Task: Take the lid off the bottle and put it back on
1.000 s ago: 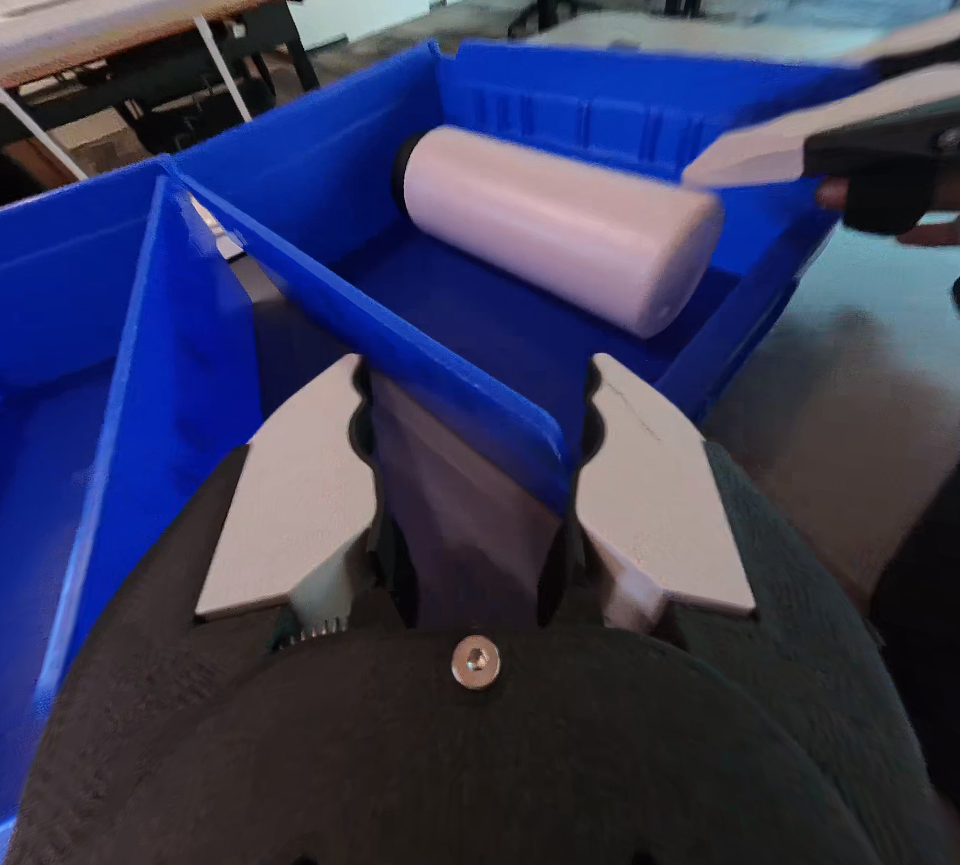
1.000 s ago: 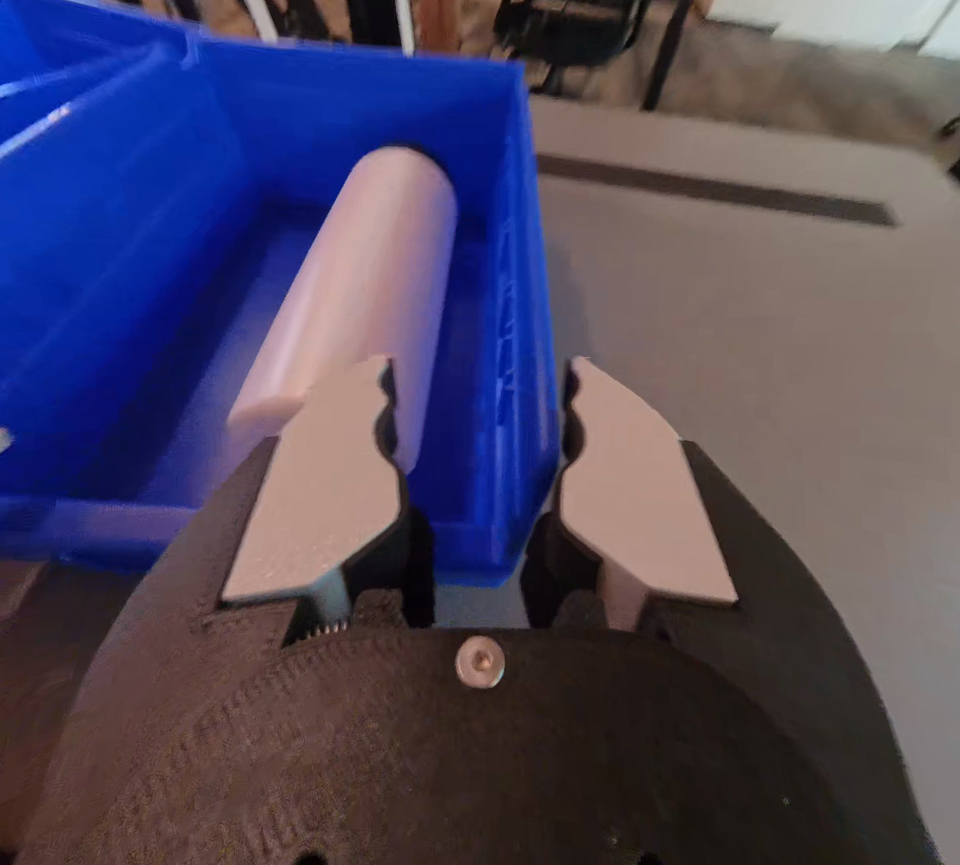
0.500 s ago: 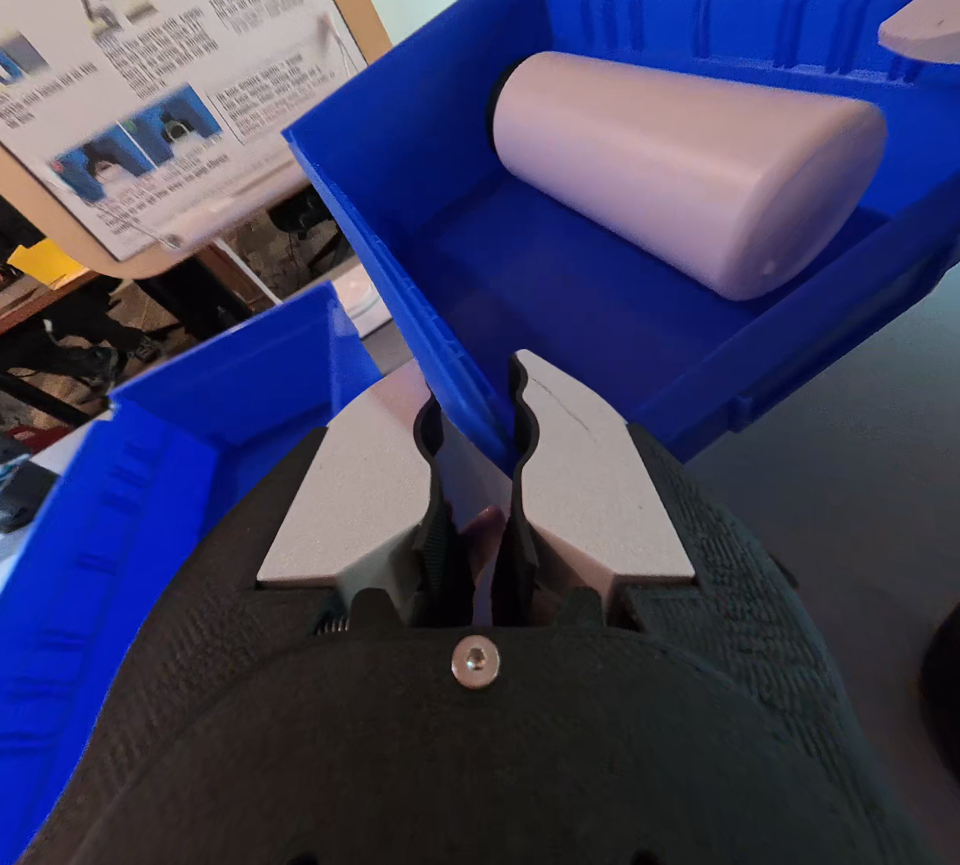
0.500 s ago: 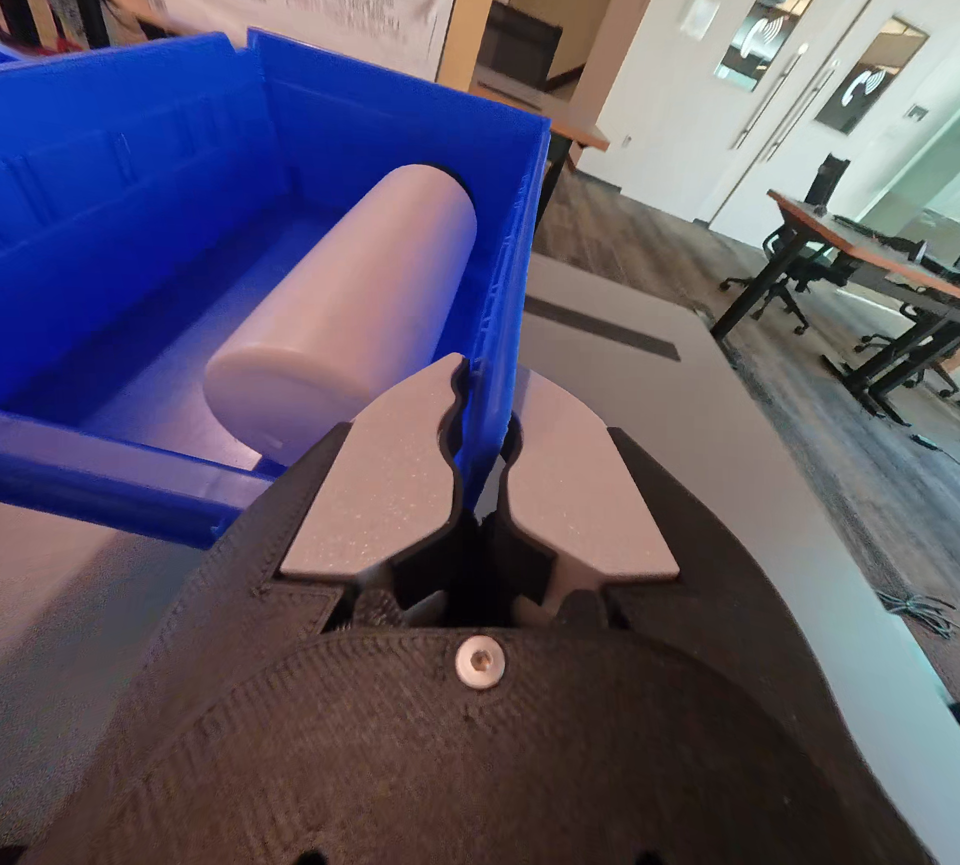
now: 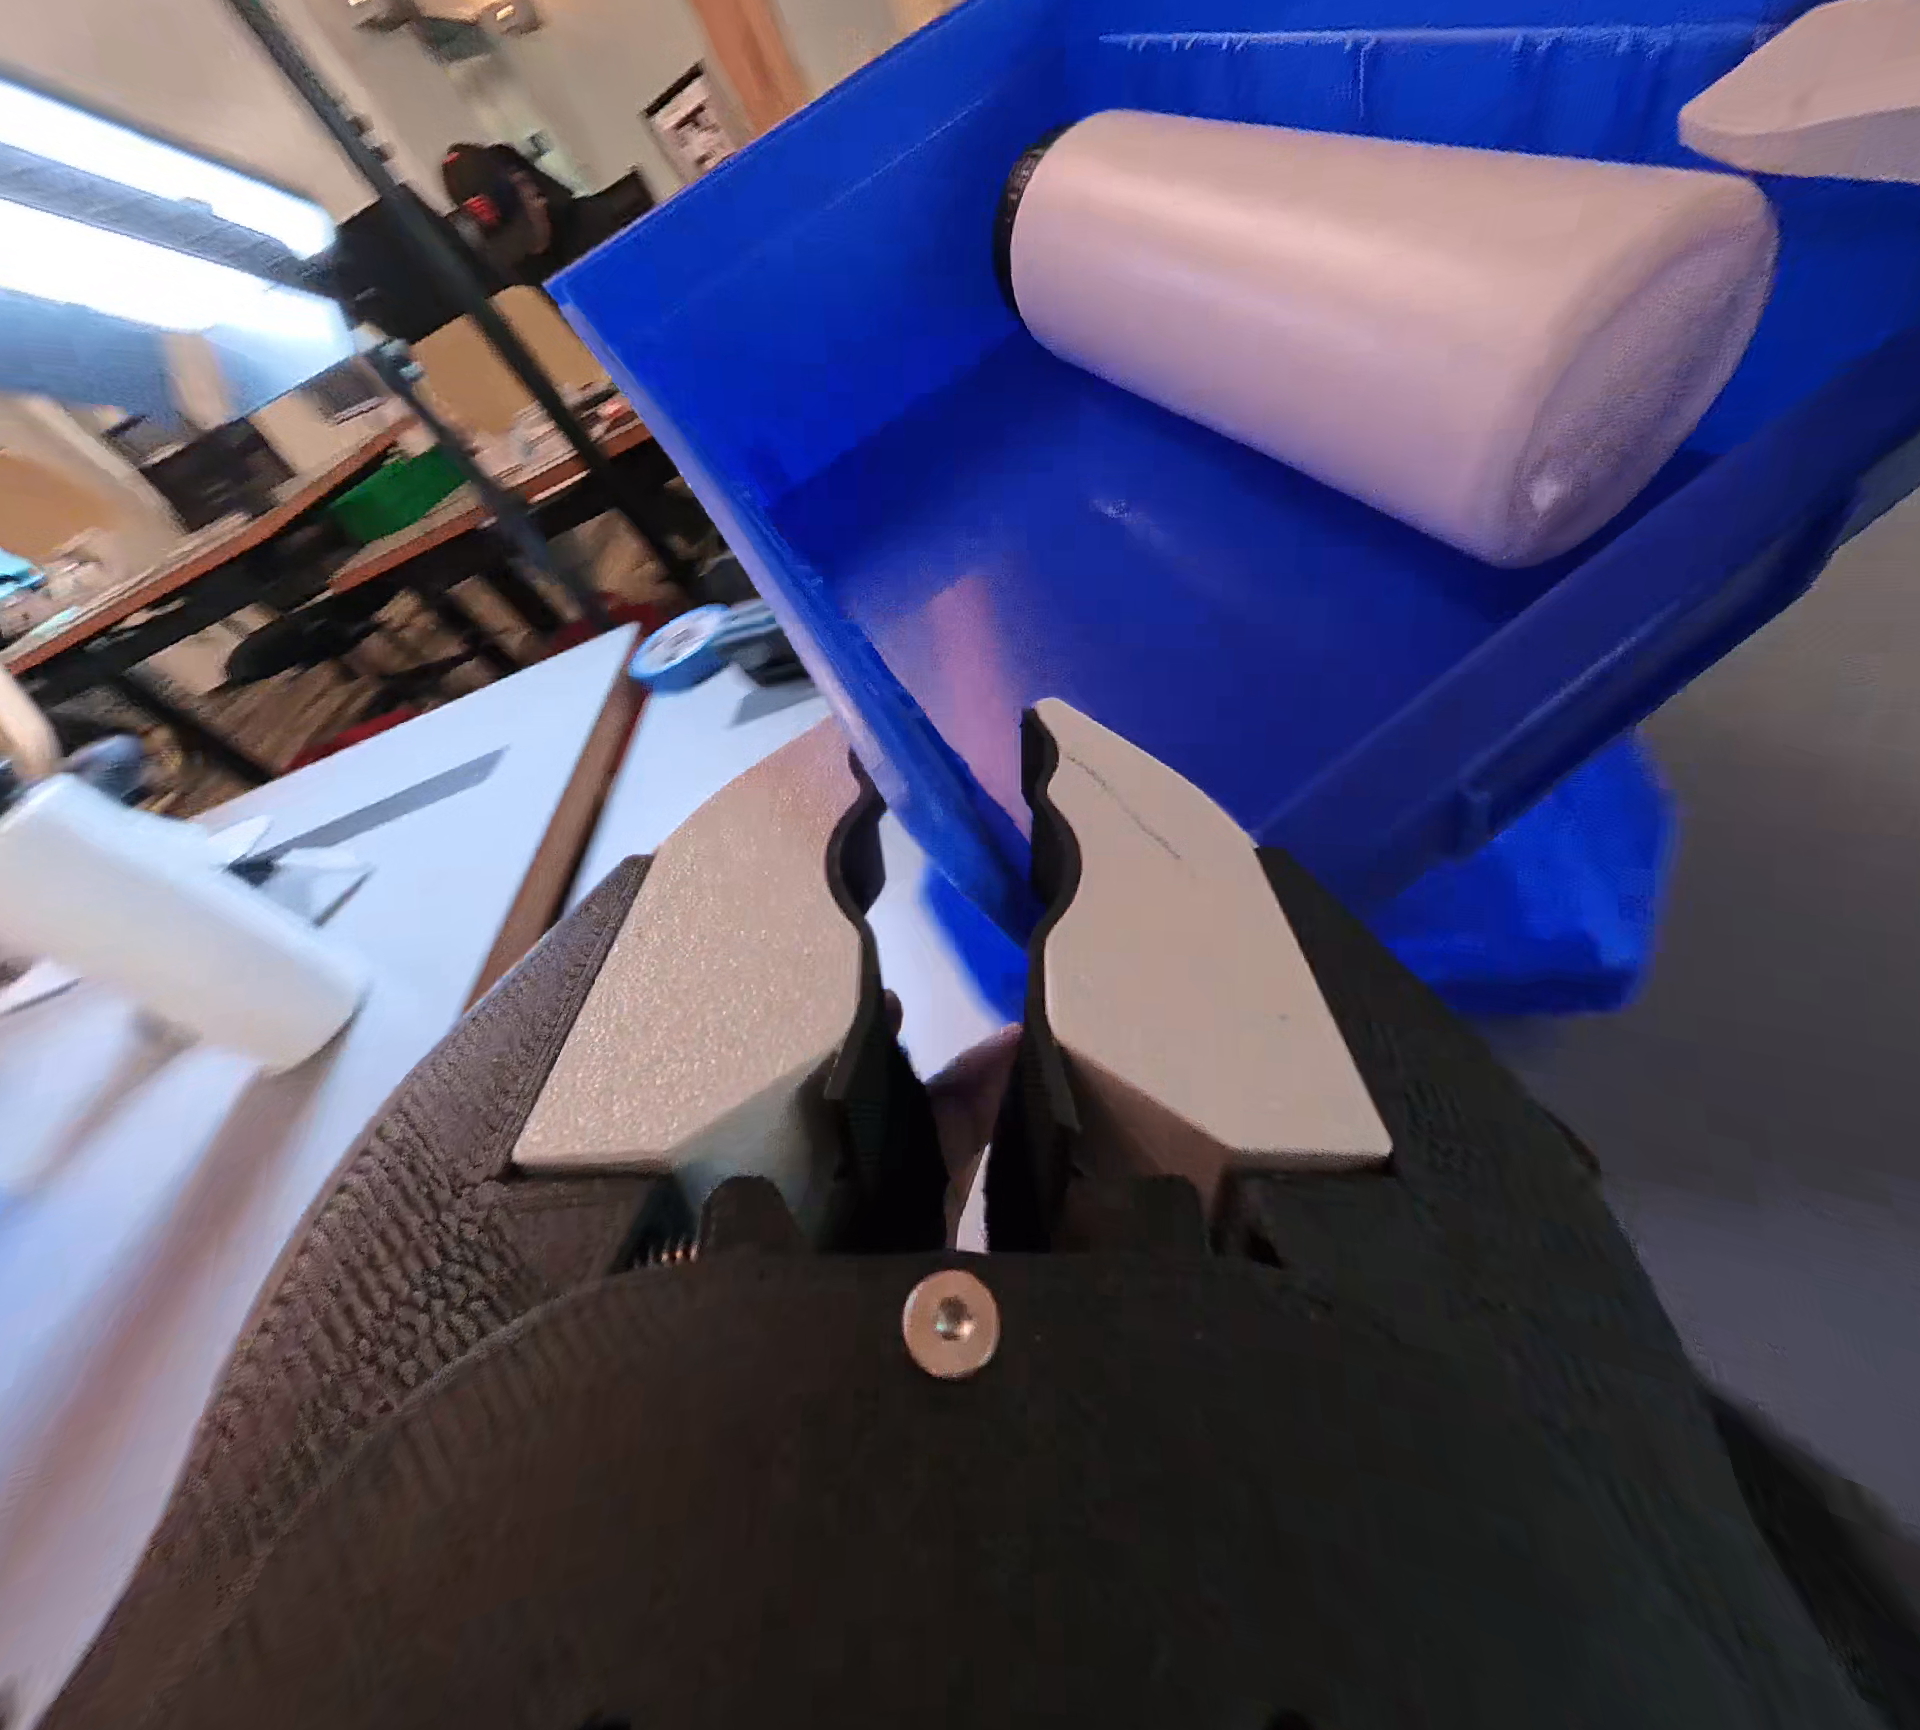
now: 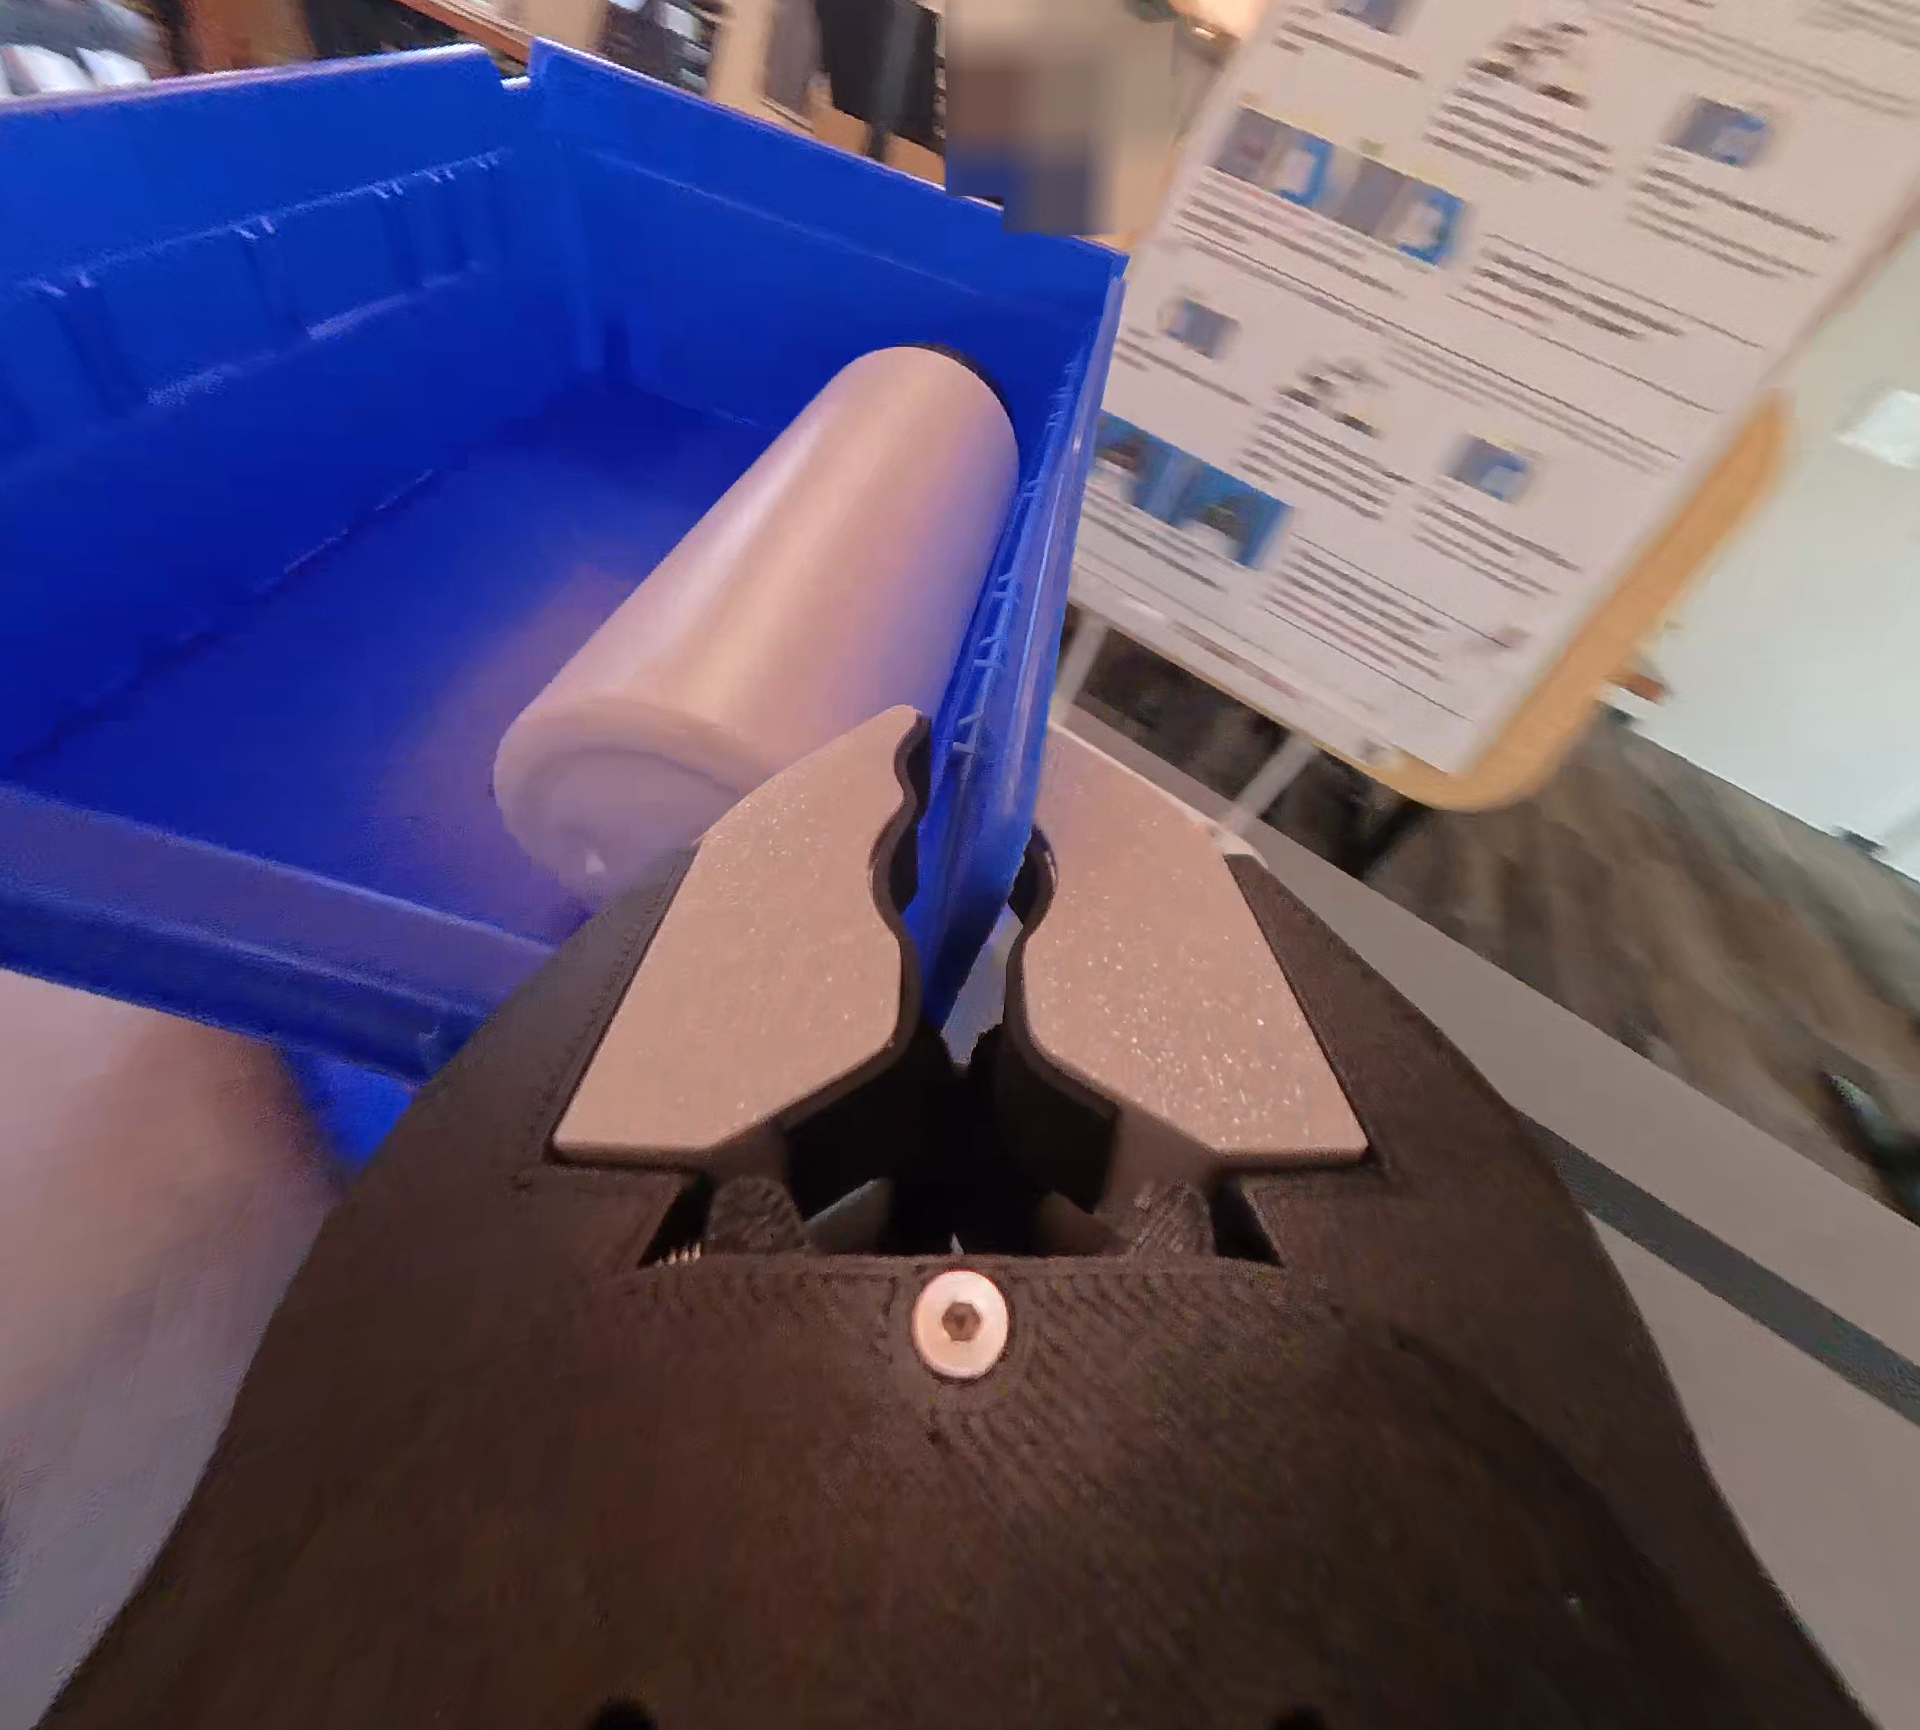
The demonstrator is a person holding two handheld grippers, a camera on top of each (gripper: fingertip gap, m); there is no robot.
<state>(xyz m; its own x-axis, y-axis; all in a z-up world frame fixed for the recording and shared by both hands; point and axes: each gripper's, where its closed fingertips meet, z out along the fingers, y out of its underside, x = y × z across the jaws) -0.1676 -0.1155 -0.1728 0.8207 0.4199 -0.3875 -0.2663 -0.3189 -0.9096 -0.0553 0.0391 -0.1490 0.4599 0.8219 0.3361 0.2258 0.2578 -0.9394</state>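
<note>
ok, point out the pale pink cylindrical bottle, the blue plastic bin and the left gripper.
pale pink cylindrical bottle [image 5: 1351, 309]: left wrist view, side.
blue plastic bin [image 6: 312, 246]: right wrist view, far wall.
left gripper [image 5: 951, 797]: left wrist view, between fingertips.

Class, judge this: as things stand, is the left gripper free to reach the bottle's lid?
Probably not: the left gripper is shut on the blue bin wall, and the bottle lies with its dark lid at the far end.

Setting: shared lab or office workspace. Evidence: poster board [image 6: 1455, 309] with printed panels on a stand, ahead-right of the right gripper; wood-topped desks [image 5: 312, 527] on black frames far left of the left gripper; a person [image 5: 499, 215] seated beyond them; grey worktable [image 6: 1662, 1265] underneath.
</note>
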